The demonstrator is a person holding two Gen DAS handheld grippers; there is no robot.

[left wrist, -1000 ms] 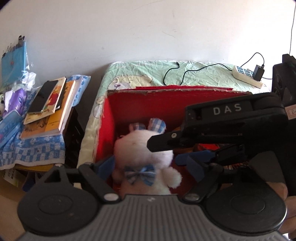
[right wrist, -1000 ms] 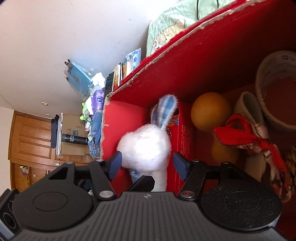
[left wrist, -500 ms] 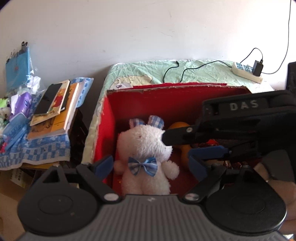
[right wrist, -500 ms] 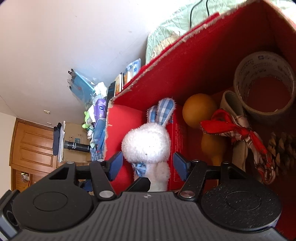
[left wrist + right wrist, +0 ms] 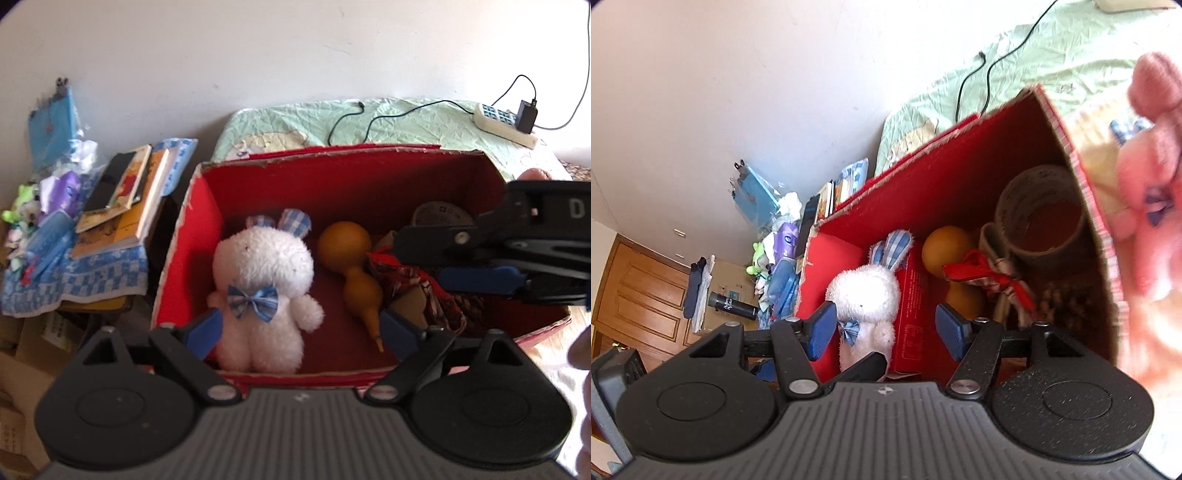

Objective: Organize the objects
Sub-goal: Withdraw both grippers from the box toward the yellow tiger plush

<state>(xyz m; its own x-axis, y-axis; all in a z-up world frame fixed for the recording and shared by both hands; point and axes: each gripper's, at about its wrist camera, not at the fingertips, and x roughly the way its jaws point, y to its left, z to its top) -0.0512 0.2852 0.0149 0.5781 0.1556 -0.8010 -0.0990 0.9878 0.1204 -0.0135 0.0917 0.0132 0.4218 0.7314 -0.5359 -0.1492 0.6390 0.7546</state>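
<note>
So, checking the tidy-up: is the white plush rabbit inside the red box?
Inside: the white plush rabbit sits upright on the red cardboard box floor, walls around it.

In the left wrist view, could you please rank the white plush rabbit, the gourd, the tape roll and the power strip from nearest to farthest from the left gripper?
From the left gripper:
1. White plush rabbit, between the open fingers, at the box's left.
2. Gourd, just right of the rabbit.
3. Tape roll, back right of the box.
4. Power strip, on the bed beyond the box.
</note>
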